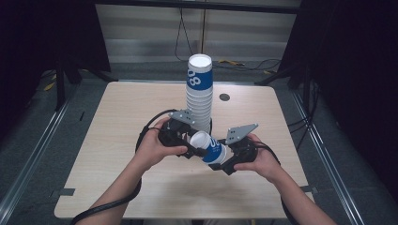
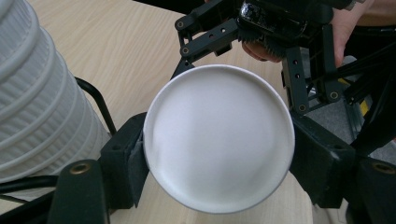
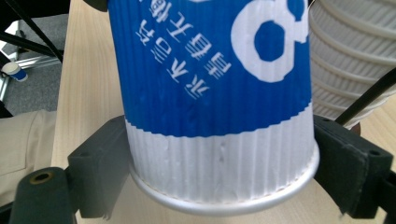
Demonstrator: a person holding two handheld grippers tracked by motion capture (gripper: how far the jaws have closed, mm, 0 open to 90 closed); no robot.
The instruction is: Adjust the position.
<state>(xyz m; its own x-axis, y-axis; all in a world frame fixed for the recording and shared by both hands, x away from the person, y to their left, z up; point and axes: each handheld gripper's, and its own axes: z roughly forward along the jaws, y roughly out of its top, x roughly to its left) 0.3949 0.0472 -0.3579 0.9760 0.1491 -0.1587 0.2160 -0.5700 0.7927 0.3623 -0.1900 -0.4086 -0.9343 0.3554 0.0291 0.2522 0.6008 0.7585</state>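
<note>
Cup, blue and white, lies tilted above the worktop, held between both tongs in front of the tall cup stack. Left tongs clamp its base end, jaws pressed on either side. Right tongs grip its rim end, both jaws touching the white band.

a light wooden table carries a tall stack of upturned paper cups near its middle.
</note>
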